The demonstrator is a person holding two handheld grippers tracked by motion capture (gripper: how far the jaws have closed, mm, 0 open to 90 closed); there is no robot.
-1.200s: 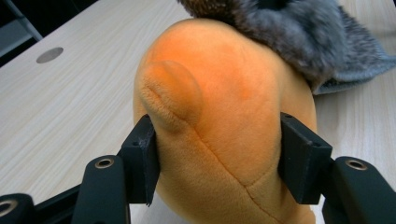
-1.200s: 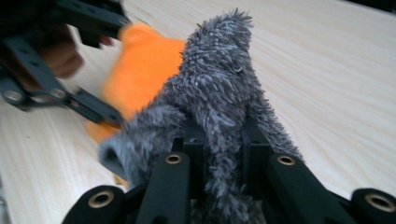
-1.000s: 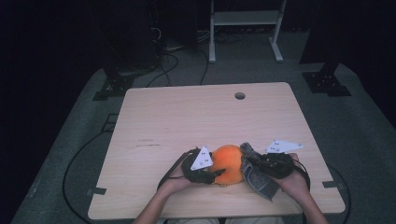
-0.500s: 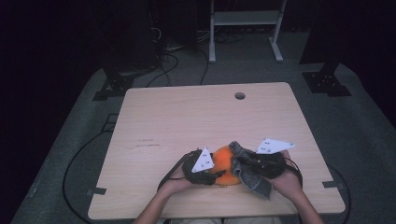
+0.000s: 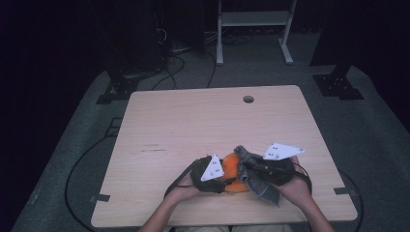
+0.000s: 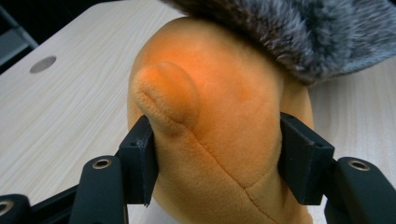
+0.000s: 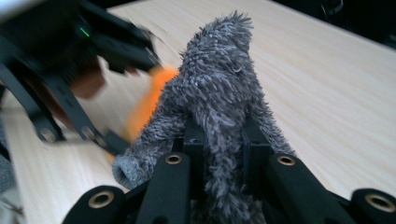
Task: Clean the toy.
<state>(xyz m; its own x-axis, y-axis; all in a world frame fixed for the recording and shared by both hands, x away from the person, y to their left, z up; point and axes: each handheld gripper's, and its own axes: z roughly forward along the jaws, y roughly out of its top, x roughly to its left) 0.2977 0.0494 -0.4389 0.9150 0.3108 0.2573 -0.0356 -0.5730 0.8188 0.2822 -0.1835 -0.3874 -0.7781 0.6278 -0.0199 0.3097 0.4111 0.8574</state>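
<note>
We look along our right gripper (image 7: 223,140). Its two black jaws squeeze a grey fuzzy cloth (image 7: 219,88) between them. The cloth stands up tall from the jaws, and its top is shaggy. One rolled end of it hangs down on the left, by the jaw. Behind the cloth we see a bit of something orange (image 7: 148,100). The other gripper (image 7: 70,60) is at the top left, black and blurry. The light wooden table (image 7: 327,84) lies under everything.

An orange plush toy (image 5: 231,170) sat at the tabletop's (image 5: 203,125) six o'clock edge. A shaggy grey fur cloth (image 5: 256,176) draped over its three o'clock side, touching it.
</note>
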